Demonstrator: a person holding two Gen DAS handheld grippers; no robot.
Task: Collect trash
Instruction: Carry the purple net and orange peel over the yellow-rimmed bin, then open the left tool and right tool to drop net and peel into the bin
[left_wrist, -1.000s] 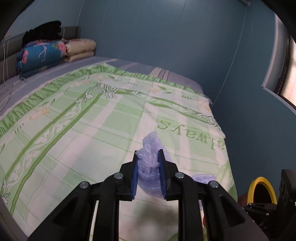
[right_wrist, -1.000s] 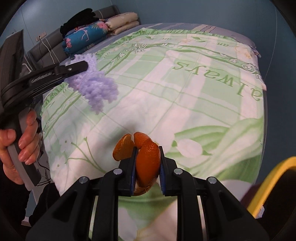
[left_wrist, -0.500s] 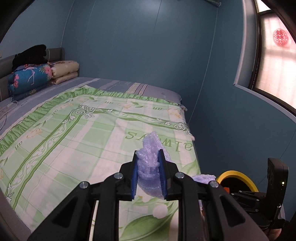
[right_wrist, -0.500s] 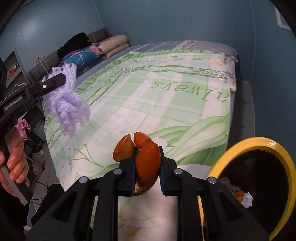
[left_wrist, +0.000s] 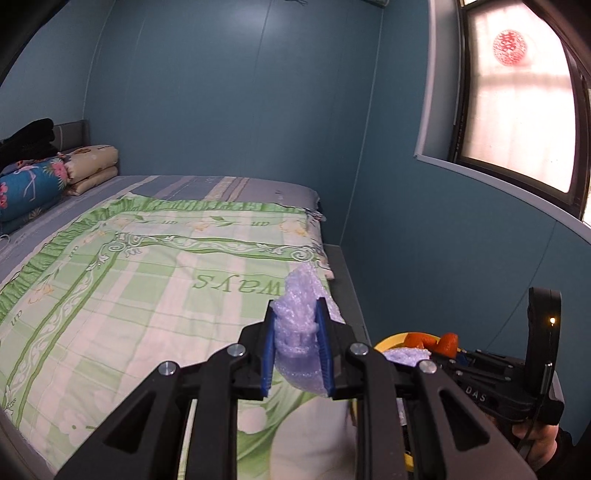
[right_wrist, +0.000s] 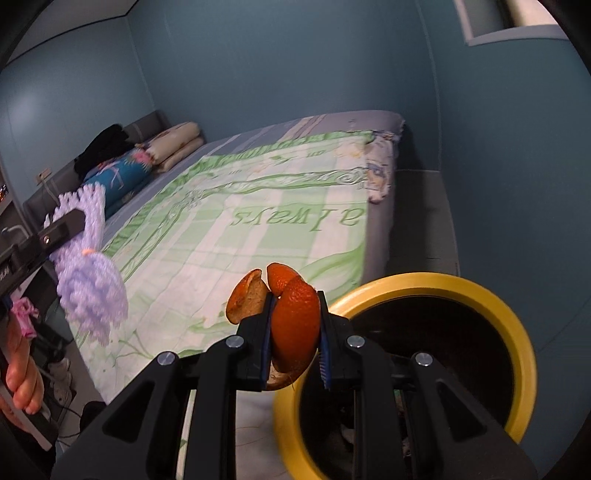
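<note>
Orange peel: clamped between the pads of the right gripper (right_wrist: 293, 338), curled pieces (right_wrist: 291, 314) sticking up past the fingertips, long side roughly up-down between the jaws.
Right gripper vs bin: held at the near-left rim of the yellow-rimmed bin (right_wrist: 480, 291); the bin mouth lay just right of and below the peel, dark inside, some scraps faintly visible at the bottom.
Purple foam net: pinched in the left gripper (left_wrist: 297, 349), bunched wad (left_wrist: 299, 321) standing upright between the blue pads, tail drooping under them.
Left gripper vs bin: farther from the bin, out over the bed's side; in the left wrist view the bin's rim (left_wrist: 391, 341) sat down-right of it, mostly hidden behind the gripper's own finger.
Nearer hand: right, by my read; peel looked set to drop first.
Key relation: peel not yet over the bin opening, needed a short shift right toward the bin centre before release.
Bed: green checked quilt (right_wrist: 258, 236) left of the bin, no loose trash seen on it.
Risk: peel piece could catch the bin rim.
</note>
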